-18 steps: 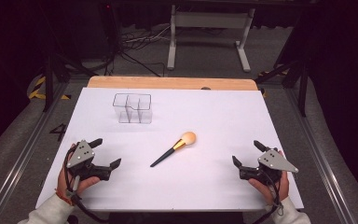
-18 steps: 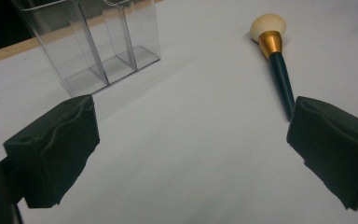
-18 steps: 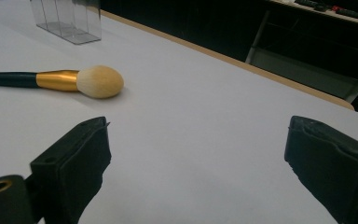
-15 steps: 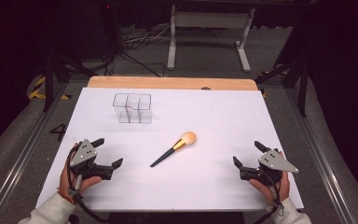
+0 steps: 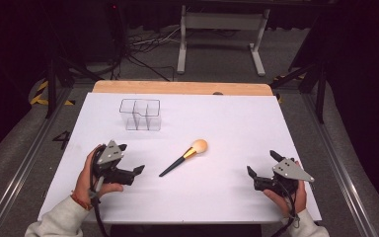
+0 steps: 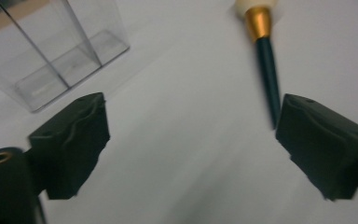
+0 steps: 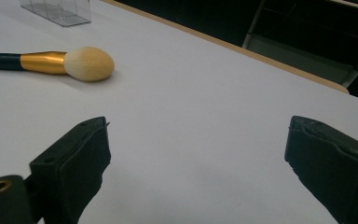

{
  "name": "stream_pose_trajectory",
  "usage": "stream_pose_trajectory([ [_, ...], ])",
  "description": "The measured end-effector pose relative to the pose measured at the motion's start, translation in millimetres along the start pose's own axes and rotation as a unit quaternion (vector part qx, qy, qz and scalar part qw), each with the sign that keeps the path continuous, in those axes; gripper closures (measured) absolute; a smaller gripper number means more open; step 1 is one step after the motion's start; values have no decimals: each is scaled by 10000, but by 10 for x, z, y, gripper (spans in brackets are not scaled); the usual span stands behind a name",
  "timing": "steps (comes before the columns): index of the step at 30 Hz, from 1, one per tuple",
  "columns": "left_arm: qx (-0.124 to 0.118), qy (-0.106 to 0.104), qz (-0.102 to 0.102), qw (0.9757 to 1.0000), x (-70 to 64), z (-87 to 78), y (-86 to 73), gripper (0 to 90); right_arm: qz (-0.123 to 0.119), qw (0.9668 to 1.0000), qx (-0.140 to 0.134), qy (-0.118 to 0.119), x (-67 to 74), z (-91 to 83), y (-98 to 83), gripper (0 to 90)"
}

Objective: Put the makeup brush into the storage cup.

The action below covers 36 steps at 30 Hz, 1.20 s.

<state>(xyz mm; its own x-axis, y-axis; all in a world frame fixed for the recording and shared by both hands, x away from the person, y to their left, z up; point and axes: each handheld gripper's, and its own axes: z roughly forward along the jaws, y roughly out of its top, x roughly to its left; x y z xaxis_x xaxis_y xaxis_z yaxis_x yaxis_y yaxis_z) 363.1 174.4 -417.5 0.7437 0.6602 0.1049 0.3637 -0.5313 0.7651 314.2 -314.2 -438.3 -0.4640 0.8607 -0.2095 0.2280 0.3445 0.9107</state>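
A makeup brush [image 5: 184, 156] with a dark handle, gold ferrule and pale round head lies slanted at the middle of the white table top [image 5: 227, 118]. My left gripper [image 5: 132, 158] stands open just left of the handle's tip, nothing between its jaws. In the left gripper view the brush [image 6: 265, 70] runs down toward the right jaw, and my left gripper [image 6: 193, 107] is open over bare table. My right gripper [image 5: 260, 162] is open at the front right, well apart from the brush. In the right gripper view my right gripper [image 7: 196, 123] is open, and the brush [image 7: 51, 63] lies at upper left.
A clear plastic organiser [image 5: 139, 114] with several compartments stands empty behind the left gripper; the same organiser [image 6: 51, 51] appears at upper left in the left gripper view and as a clear organiser [image 7: 60, 9] far off in the right gripper view. A wooden strip [image 5: 177, 87] edges the far side.
My left gripper has moved right, closer to the brush handle's tip. The right gripper has stayed where it was. The brush has not moved.
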Motion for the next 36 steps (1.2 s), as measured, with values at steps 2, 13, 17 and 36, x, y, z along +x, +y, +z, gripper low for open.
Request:
stream_pose_trajectory([
  [2,207,-137,21,9997,-30,86,96,98,96,9999,-18,-62,-30,22,-29,77],
  [13,1130,-770,288,9902,-227,519,702,84,107,9999,60,-58,-29,34,-35,77],
  [17,1551,-933,339,9829,-260,691,938,73,110,9999,60,-82,-33,34,-30,77],
  [36,2746,-1067,108,9556,-434,1524,1332,292,156,9998,102,-90,-50,44,-46,77],
])
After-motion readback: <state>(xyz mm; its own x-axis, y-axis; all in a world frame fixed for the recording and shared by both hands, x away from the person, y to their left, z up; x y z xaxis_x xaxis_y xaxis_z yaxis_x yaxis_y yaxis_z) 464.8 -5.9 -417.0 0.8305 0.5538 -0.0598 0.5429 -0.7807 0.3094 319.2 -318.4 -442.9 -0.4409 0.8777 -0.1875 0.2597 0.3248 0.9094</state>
